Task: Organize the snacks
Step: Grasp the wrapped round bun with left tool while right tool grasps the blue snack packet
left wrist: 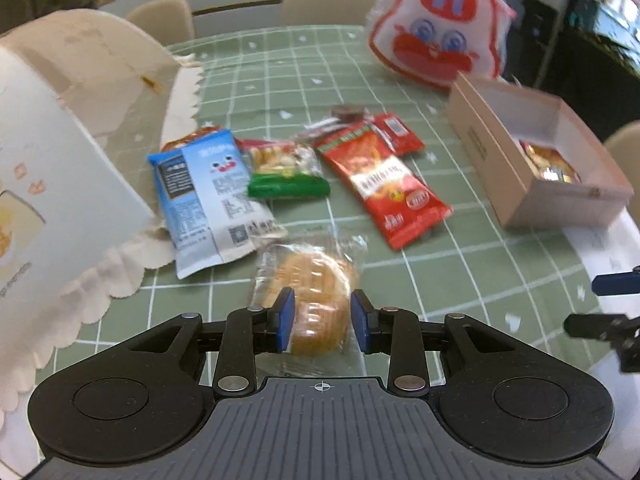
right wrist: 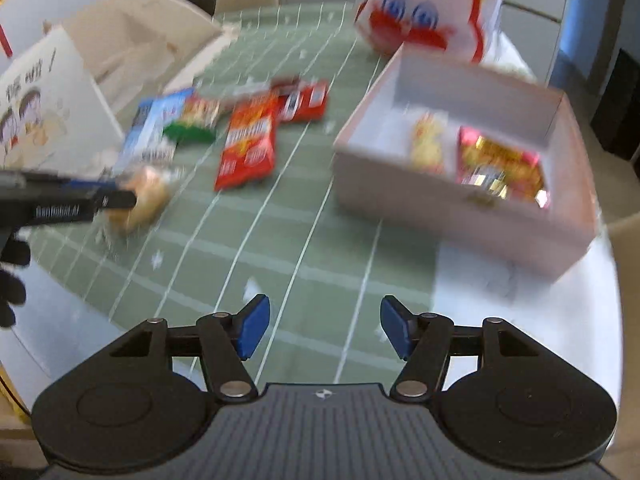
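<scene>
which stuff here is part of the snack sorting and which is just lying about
Part of the job:
- wrapped round pastry, between the left gripper fingers
- blue packet
- green-ended snack bag
- long red packet
- small red packet
- open box already holding snacks
- right gripper, open and empty

Just lying about:
- rabbit-face bag
- large white carton
- chairs

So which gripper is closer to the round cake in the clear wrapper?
Left. The left gripper has its fingers on either side of the round cake. The right gripper hangs open over bare tablecloth, well off to the cake's right.
</scene>
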### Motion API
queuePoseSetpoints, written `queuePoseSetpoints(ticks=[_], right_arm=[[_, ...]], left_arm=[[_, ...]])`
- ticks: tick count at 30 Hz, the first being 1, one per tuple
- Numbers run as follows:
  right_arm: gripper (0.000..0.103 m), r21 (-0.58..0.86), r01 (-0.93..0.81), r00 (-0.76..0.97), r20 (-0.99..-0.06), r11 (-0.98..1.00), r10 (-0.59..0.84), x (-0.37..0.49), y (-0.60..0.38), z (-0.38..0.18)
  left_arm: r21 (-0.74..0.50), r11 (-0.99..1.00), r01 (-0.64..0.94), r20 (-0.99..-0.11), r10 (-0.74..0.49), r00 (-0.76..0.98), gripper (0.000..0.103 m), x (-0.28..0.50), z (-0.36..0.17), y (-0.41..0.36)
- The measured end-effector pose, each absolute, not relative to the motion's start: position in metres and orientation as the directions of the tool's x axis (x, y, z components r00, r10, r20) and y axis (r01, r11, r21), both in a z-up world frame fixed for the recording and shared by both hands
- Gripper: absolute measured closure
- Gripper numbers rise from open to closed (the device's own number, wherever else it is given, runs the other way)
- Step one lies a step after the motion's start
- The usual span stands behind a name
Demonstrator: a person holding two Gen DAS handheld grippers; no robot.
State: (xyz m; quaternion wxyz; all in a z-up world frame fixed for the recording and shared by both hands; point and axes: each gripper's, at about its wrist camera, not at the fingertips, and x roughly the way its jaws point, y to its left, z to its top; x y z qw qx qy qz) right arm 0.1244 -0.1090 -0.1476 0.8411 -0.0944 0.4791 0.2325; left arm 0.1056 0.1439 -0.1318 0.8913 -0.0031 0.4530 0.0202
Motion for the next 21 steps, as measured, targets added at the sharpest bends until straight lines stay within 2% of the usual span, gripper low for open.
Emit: queuePoseSetpoints(ticks=[5,10,13,18,20,21], right_arm=[[0.041,0.055,-0.486,0.413,-0.865,0.872,0.284,0.111,-0.097,-0.165],[0.031,0.032,-0.49,0.423,-0.865,0.871,0.269,0.103,-0.091,-0.174],[0.025,0.01,-0.501,0.428,-0.866,0.865,0.258,0.1,-0.087,-0.175],[0.014,0.017,-0.509,0.419,-0.869,0.86,0.265,0.099,-0.084,-0.177],[0.002,0.024,-0.519,0.404,-0.874,0.854,0.27,0.099,-0.082,-0.179],[0.0,0.033,-0.521,0.394,-0.877,0.853,0.275,0.099,-0.082,-0.18]], left_arm=[[0.035,0.998,0.059,-0.803,-0.007,0.596,0.043,0.103,-0.138,0.138],[0.017,1.0,0.02,-0.763,0.0,0.646,0.045,0.101,-0.133,0.148],[0.01,1.0,-0.012,-0.781,0.015,0.624,0.046,0.108,-0.137,0.158],[-0.058,0.998,-0.023,-0.78,-0.031,0.625,0.04,0.117,-0.146,0.171],[-0.089,0.995,-0.042,-0.779,-0.043,0.625,0.033,0.12,-0.148,0.176],[-0.104,0.993,-0.054,-0.781,-0.048,0.622,0.032,0.122,-0.15,0.179]])
